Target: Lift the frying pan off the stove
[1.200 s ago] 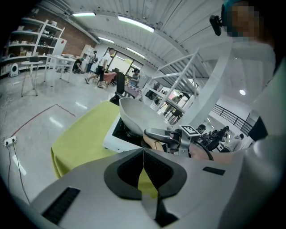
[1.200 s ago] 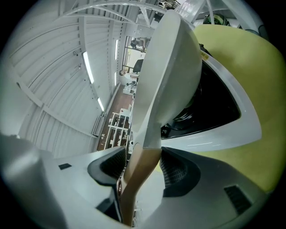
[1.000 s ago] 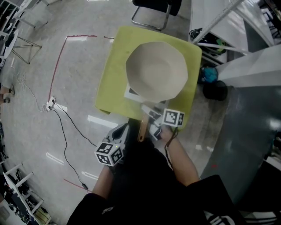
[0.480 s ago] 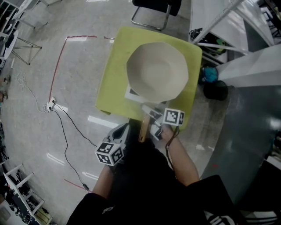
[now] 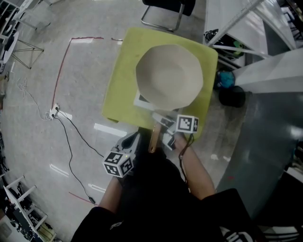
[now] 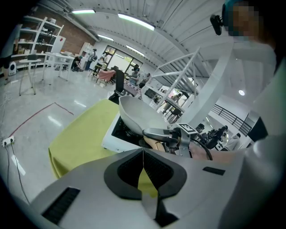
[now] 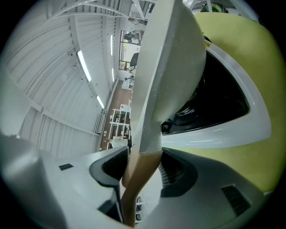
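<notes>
A pale frying pan sits on a white stove with a black top, on a yellow-green table. Its wooden handle points toward me. My right gripper reaches in from the right and straddles that handle. In the right gripper view the handle runs between the jaws of the right gripper, which are closing, a sliver of gap left at one pad. The pan rises just ahead. My left gripper hangs below the table's near edge, shut and empty.
A black chair stands beyond the table. A black cable and red tape lines lie on the floor to the left. White beams and a grey platform crowd the right side.
Almost nothing has shifted in the head view; the right gripper keeps its place at the handle and the pan stays on the stove.
</notes>
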Tool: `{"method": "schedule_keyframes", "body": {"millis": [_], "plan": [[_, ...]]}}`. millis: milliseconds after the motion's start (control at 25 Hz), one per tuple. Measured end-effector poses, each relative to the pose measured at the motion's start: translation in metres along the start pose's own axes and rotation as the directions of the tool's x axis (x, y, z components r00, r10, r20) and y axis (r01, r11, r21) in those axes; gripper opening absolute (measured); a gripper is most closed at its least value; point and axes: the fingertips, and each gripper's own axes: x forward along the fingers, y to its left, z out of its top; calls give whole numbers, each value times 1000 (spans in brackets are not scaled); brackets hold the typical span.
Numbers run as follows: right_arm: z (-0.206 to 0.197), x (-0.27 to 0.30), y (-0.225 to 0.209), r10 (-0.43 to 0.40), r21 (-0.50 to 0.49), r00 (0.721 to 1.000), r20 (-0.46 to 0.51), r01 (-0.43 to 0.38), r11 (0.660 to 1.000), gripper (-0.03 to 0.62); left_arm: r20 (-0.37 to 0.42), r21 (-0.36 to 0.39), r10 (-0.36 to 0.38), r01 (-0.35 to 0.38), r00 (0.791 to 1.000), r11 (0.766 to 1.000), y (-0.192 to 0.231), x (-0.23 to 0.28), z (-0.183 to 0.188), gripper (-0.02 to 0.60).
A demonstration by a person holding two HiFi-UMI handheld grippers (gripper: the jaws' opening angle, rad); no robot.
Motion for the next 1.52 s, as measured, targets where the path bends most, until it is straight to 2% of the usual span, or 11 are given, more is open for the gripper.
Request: {"method": "schedule_keyframes", "body": {"millis": [80,320,480,600,680,760,920,1160,1280,1520], "plan": [[-2,2,-2,-2,22,1000,-1,2,1000,218,-1,1,-1,1,1000,1000,-1,2,-1,44],[6,3,-12,-18,-23,1000,-12,18,1000,210,-9,1,-4,4,1000,1000,-4,3,0,44],[2,6,-9,23,100,1000,0,-23,995,206,-18,-9,4,-5,1000,1000,2,7,-1,44],[8,5,-13,21,20,1000,-2,-21,1000,201,-24,-9,1,-1,1000,1000,0,10,0,44],[7,5,-14,30,32,1000,-5,-30,999,199,-27,-6,-3,3,1000,1000,-2,12,0,44],[6,8,-15,58,40,998,-10,-57,998,199,-30,-4,-4,3,1000,1000,-4,12,1,44],[9,20,-7,125,-54,991,-39,-127,990,195,-42,-4,0,0,999,1000,-5,12,-1,44],[2,21,-10,77,49,996,-33,-76,996,175,-45,-11,11,-11,999,1000,2,9,-1,44],[6,19,-3,97,-35,995,-27,-98,995,180,-40,-9,9,-9,999,1000,3,10,1,44],[1,15,0,75,15,997,-10,-75,997,186,-33,-8,3,-3,999,1000,5,11,3,44]]}}
